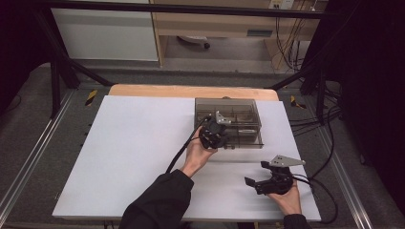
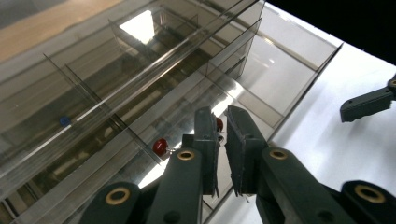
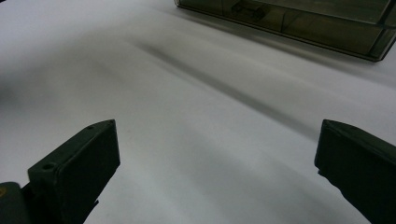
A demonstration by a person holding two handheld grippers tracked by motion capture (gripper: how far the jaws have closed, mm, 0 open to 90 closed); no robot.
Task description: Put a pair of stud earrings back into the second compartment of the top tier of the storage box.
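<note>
The left gripper [image 2: 222,135], jaws nearly together with nothing clearly between them, hung over the near edge of the smoky clear-plastic divided box [image 1: 248,107] on the smooth white table [image 1: 133,157]. The right gripper [image 3: 217,154] rested apart, jaws wide, holding nothing

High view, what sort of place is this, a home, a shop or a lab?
Probably a lab or recording workspace: a white-topped table stands inside a black metal frame, loose cables hang by the far wall, and a person works with handheld grippers at a clear divided box.
</note>
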